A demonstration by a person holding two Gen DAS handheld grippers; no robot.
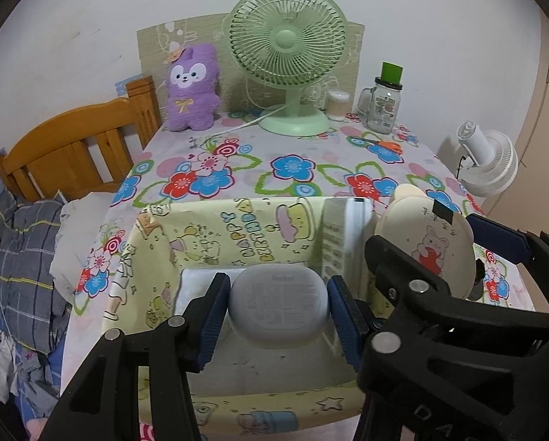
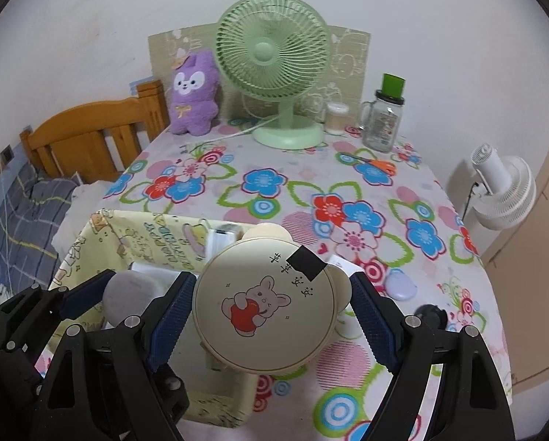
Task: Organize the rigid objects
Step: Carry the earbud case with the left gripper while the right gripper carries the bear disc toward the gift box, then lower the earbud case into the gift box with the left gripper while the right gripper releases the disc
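Two items held over the yellow box (image 1: 164, 257) at lower frame: left gripper (image 1: 278, 312) clenched on grey earbud case (image 1: 279, 305); right gripper (image 2: 271, 308) grasping round cream case (image 2: 265, 308) at the box's right edge.

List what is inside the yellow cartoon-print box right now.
Inside the yellow box: a white carton upright at the right wall and a flat white item on the floor. The grey earbud case in the left tongs covers the floor beneath it.
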